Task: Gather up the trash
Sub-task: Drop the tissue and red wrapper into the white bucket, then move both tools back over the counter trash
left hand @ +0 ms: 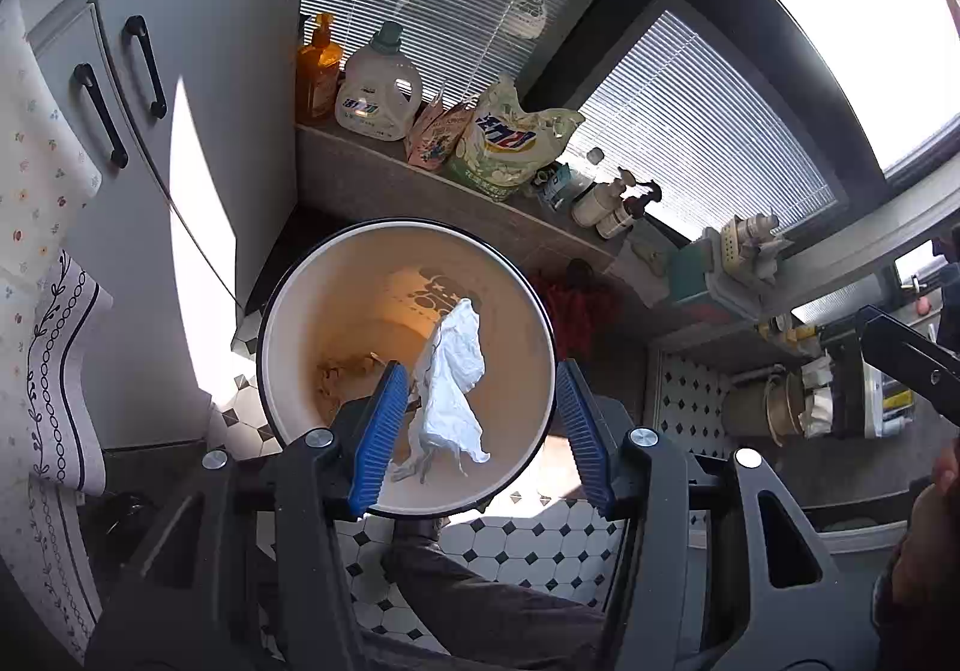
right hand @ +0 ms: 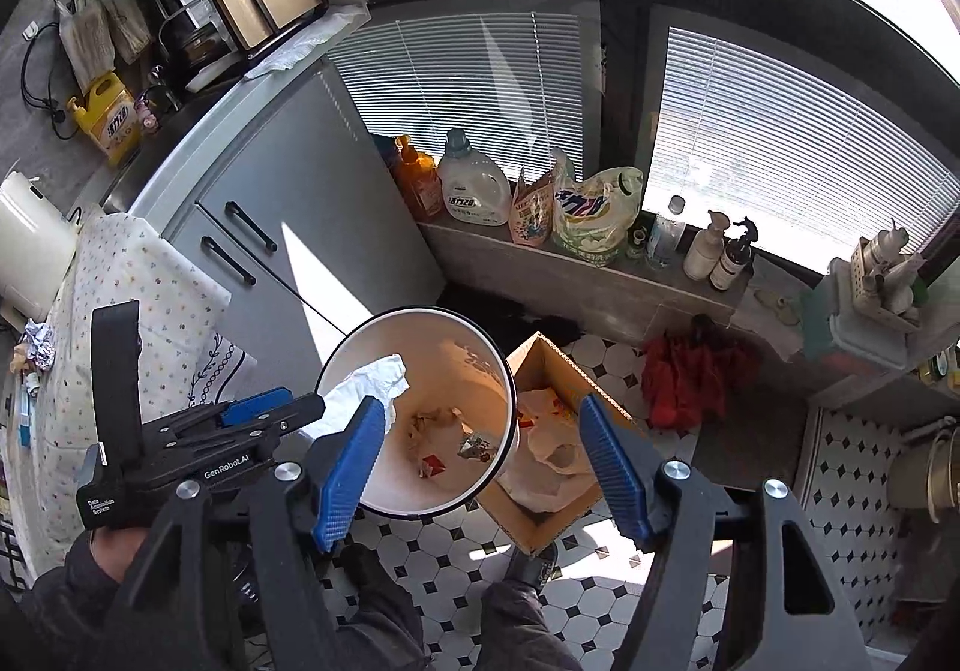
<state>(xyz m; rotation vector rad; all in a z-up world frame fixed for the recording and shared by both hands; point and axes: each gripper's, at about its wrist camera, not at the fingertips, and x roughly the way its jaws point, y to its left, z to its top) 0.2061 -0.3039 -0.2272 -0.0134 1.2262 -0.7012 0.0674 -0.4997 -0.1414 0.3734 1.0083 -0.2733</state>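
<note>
White bin point(right hand: 507, 371): tissue point(left hand: 453, 371) (crumpled), scraps point(right hand: 456, 440) | box point(right hand: 576, 371): bag point(right hand: 555, 458) | both grippers spread

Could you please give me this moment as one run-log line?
task: collect trash | left gripper: open, tissue over bin | right gripper: open, empty | bin: scraps inside

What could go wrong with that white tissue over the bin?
1. The left tongs are open, and the tissue clings to one finger. It might stick instead of dropping.
2. From the right wrist view the tissue sits near the bin rim, so it could slide onto the floor.
3. A cardboard box sits right beside the bin; a swing could knock either over.
</note>
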